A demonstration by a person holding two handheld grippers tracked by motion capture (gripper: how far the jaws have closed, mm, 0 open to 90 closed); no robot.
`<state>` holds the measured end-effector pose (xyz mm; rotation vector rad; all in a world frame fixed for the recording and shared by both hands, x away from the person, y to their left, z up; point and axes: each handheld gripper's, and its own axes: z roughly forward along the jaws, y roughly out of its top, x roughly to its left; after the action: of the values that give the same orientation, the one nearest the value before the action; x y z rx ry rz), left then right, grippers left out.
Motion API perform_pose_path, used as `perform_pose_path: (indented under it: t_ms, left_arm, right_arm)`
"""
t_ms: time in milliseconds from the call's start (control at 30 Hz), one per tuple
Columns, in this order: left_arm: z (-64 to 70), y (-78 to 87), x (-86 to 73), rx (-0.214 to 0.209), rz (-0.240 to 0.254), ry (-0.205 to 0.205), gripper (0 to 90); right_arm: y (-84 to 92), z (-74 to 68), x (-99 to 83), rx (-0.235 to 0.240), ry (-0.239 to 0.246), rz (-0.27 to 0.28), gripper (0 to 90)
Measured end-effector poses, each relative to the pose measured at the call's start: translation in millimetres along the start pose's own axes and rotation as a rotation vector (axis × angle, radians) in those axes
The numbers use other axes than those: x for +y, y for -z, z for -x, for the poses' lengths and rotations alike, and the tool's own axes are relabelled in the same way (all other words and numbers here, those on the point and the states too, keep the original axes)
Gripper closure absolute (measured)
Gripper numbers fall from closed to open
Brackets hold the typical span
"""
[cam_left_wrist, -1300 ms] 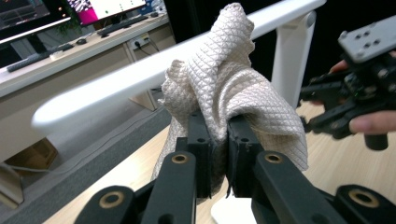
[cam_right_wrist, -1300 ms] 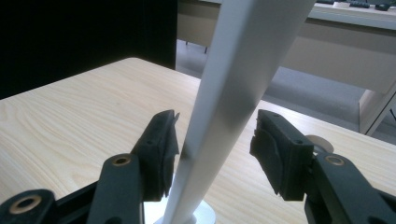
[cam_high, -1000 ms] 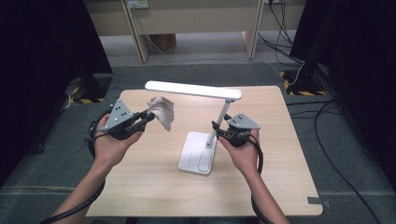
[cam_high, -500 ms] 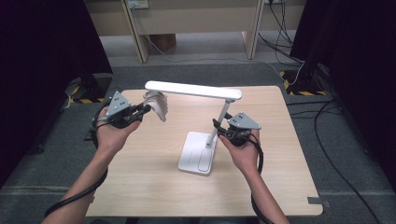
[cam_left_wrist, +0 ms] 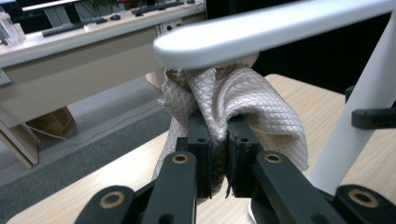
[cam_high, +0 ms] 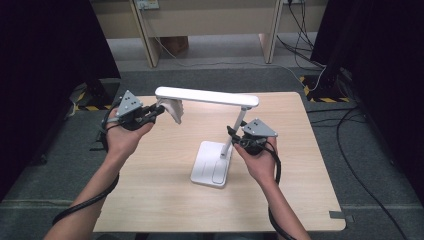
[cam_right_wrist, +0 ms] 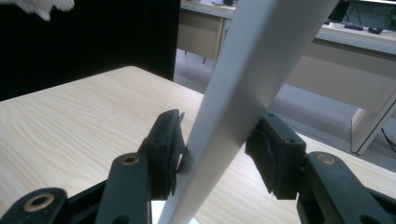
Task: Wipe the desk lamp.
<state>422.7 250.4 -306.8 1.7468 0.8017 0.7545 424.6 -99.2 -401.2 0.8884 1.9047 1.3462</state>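
A white desk lamp stands on the wooden table (cam_high: 150,200), with a flat base (cam_high: 210,170), a slanted stem (cam_high: 235,132) and a long head (cam_high: 207,96). My left gripper (cam_high: 159,111) is shut on a beige quilted cloth (cam_high: 172,109), holding it against the underside of the head's left end. In the left gripper view the cloth (cam_left_wrist: 252,98) bulges over the jaws (cam_left_wrist: 219,135), just below the head (cam_left_wrist: 261,32). My right gripper (cam_high: 234,140) has just been closing on the stem (cam_right_wrist: 252,70), and both pads (cam_right_wrist: 168,144) touch it.
Desks and cables stand beyond the table's far edge (cam_high: 225,95). Dark curtains flank both sides. Bare tabletop lies in front of the lamp base and to its left.
My left hand has carried the cloth away from me and leftward, up to the left end of the lamp head. The right hand has stayed at the stem.
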Motion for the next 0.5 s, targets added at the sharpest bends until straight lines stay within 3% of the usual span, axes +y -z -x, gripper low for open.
perform_pose_path:
  t_ms: [500]
  left_arm:
    - [0.4, 5.4, 7.4, -0.007, 0.003, 0.010, 81.9]
  right_arm:
    - [-3.3, 0.0, -1.3, -0.004, 0.015, -0.003, 54.8]
